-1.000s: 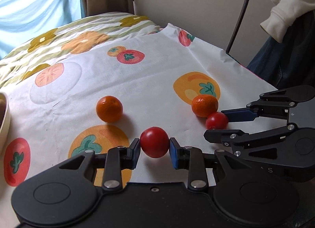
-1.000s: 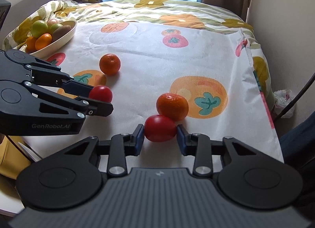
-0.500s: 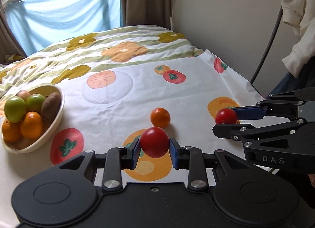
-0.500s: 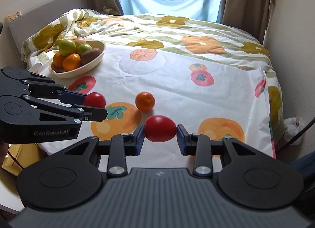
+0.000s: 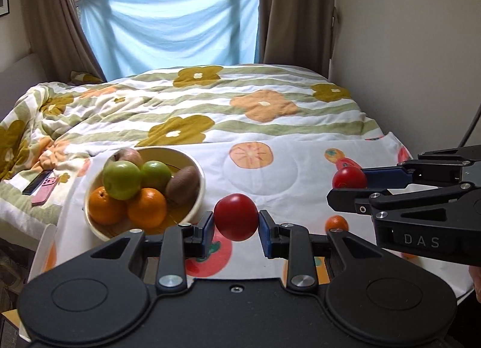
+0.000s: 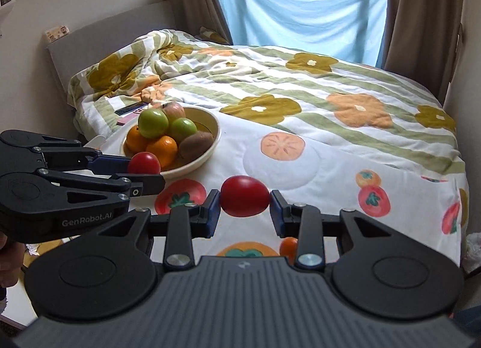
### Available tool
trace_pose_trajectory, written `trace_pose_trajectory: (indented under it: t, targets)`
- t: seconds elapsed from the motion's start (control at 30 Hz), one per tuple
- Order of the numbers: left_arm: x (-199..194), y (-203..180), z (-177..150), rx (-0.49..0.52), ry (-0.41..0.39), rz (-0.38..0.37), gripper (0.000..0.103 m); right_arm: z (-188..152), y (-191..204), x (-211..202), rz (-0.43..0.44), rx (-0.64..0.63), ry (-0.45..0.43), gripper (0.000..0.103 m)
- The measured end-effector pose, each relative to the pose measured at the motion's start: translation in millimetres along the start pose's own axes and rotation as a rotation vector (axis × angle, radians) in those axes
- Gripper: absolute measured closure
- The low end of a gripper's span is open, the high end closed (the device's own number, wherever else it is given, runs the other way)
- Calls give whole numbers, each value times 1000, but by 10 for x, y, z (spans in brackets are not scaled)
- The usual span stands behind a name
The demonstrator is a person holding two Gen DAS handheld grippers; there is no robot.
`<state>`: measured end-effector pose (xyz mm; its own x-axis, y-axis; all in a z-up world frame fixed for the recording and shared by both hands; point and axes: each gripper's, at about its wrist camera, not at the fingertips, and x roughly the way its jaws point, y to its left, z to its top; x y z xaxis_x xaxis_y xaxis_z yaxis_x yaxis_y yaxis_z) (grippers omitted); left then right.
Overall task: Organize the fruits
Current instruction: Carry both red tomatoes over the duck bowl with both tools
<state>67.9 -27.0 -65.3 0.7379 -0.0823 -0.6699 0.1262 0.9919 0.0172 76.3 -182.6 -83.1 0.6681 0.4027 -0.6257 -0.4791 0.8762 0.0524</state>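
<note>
**Two tomatoes held above the printed cloth**

A fruit-printed cloth (image 6: pixel 330 173) covers the bed's near end. On it sits a cream bowl (image 5: pixel 197 203) of apples, oranges and a kiwi. The left gripper (image 5: pixel 236 224) is clamped on a round tomato (image 5: pixel 236 217); the right gripper (image 6: pixel 244 208) is clamped on an oval tomato (image 6: pixel 245 196). One tangerine (image 5: pixel 336 223) lies loose on the cloth.

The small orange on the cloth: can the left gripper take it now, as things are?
Probably not yet. The left gripper is shut on a red tomato, so its jaws are full. The small orange lies free on the cloth, partly behind the gripper's finger.
</note>
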Motion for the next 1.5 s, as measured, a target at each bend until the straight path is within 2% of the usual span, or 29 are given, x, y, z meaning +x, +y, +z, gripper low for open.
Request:
trace_pose_trajectory:
  t: [0.27,0.43,0.7,1.07,1.13,1.2,1.27,1.5]
  targets:
    - [269,553,262,-4,6,63,68,533,297,530,41,-31,-4,53]
    - [504,866,258,-19,39,72,68,739,434,900,58,-37,12,53]
    - [740,1233,88,-46,105,94,68,779,693,1416,91,-39,68,53]
    - [911,1343,-14,-9,152,98,68,690,871,1593,99,-49,107,53]
    - [930,1327,-5,3,152,93,57,682,876,1588,95,-48,109,53]
    - [907,1329,2,2,143,83,16,668,881,1577,91,-48,111,53]
    - [829,1328,7,-1,106,81,3,665,884,1570,87,-48,112,53]
    - [703,1355,-39,2,104,69,2,678,871,1585,68,-56,143,53]
